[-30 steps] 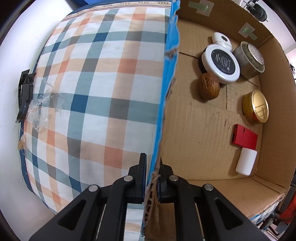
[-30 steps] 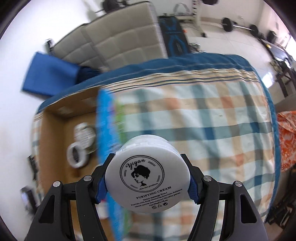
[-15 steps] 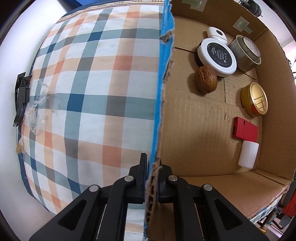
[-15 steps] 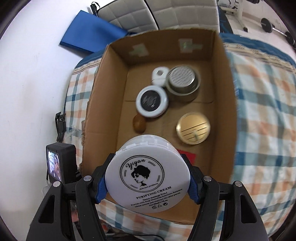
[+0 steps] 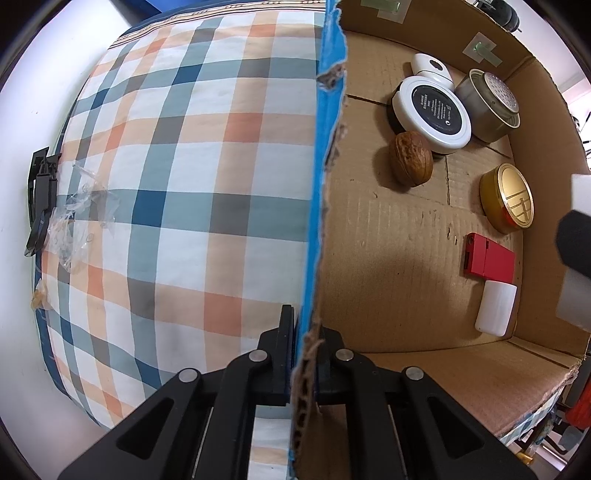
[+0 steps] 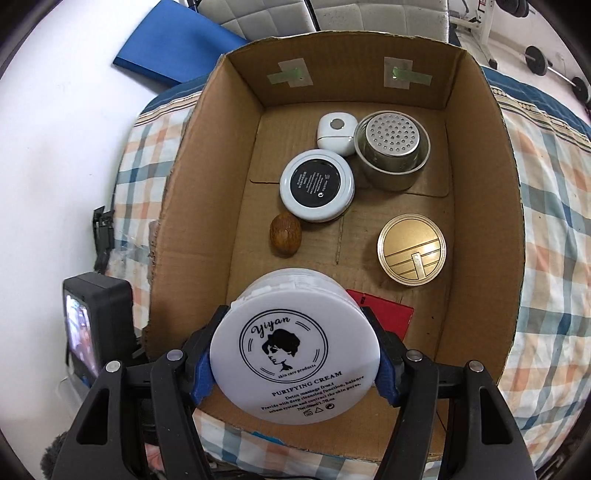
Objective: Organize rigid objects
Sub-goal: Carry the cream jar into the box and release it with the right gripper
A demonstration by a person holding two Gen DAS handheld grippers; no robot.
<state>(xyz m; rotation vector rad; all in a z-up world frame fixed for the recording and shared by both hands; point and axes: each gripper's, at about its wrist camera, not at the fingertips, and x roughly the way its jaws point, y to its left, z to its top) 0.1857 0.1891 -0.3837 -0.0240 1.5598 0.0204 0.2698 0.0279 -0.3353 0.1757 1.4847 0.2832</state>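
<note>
My right gripper (image 6: 294, 363) is shut on a white cream jar (image 6: 294, 354) and holds it above the near end of an open cardboard box (image 6: 476, 206). On the box floor lie a walnut (image 6: 285, 239), a white jar with a black lid (image 6: 317, 185), a gold-lidded tin (image 6: 412, 248), a metal tin with a perforated lid (image 6: 392, 149), a small white case (image 6: 337, 132) and a red box (image 6: 391, 314). My left gripper (image 5: 304, 345) is shut on the box's side wall (image 5: 327, 155). A white cylinder (image 5: 495, 313) lies in the box's near corner.
The box sits on a bed with a plaid cover (image 5: 177, 177). A clear plastic bag (image 5: 74, 225) and a black clip (image 5: 38, 206) lie at the bed's left edge. A blue mat (image 6: 177, 44) and a grey chair (image 6: 280, 18) stand beyond the box.
My right gripper has swung left with the jar, from over the plaid cover to over the box, then sunk closer to the box floor. The left gripper kept its hold on the wall.
</note>
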